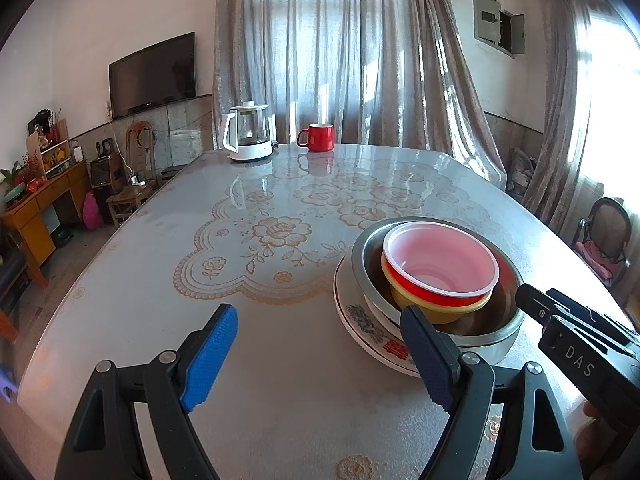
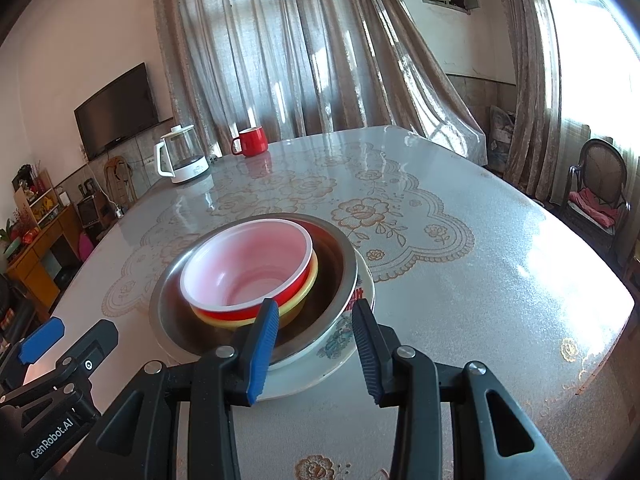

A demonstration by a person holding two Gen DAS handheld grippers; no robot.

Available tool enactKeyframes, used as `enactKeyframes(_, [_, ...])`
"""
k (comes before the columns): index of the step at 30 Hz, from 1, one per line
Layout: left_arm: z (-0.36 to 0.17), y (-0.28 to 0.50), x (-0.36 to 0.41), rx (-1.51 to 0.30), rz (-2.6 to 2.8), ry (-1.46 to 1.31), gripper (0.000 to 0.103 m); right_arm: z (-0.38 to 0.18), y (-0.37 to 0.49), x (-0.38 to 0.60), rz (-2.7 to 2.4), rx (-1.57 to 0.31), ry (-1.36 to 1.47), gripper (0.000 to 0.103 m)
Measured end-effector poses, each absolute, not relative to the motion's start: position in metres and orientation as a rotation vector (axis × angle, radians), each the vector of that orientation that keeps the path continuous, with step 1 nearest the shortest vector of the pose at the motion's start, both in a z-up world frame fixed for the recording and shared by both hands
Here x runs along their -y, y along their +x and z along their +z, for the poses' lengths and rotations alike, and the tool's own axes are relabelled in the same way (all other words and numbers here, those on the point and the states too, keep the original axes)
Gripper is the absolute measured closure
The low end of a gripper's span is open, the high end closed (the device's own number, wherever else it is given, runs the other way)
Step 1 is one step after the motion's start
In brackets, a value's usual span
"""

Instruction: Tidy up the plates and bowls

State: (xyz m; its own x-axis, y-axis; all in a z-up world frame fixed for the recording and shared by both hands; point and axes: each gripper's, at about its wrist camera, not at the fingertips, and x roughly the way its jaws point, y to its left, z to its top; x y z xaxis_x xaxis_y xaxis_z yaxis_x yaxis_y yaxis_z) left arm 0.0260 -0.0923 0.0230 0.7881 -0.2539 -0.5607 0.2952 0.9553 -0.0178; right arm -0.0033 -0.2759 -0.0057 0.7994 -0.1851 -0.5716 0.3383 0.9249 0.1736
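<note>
On the desk (image 2: 460, 280) a stack stands near the front edge: a plate (image 2: 340, 350) at the bottom, a metal basin (image 2: 172, 312) on it, a bowl (image 2: 296, 312) inside the basin, and a second bowl (image 2: 248, 268) nested in the first. The two nested bowls sit toward one side of the basin, not at its middle. At the far edge of the desk a kettle (image 2: 180, 156) stands to the left and a mug (image 2: 251, 142) just to its right, well apart from the stack. Behind them hang curtains (image 2: 300, 48). A television (image 2: 118, 110) is on the wall to the left, a cabinet (image 2: 36, 256) below it. A chair (image 2: 598, 188) stands off to the right of the desk.
</note>
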Motion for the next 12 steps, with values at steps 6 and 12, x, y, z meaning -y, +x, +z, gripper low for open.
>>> enactKeyframes(6, [0.0247,0.0249,0.0904,-0.564,-0.294,0.075,0.020,-0.0062,-0.0040,0.2778,-0.286,-0.582,0.278,0.065])
enactKeyframes(12, [0.0236,0.0290,0.0906,-0.570,-0.290,0.073,0.021,-0.0074,-0.0030,0.2800,-0.288,-0.585,0.280,0.065])
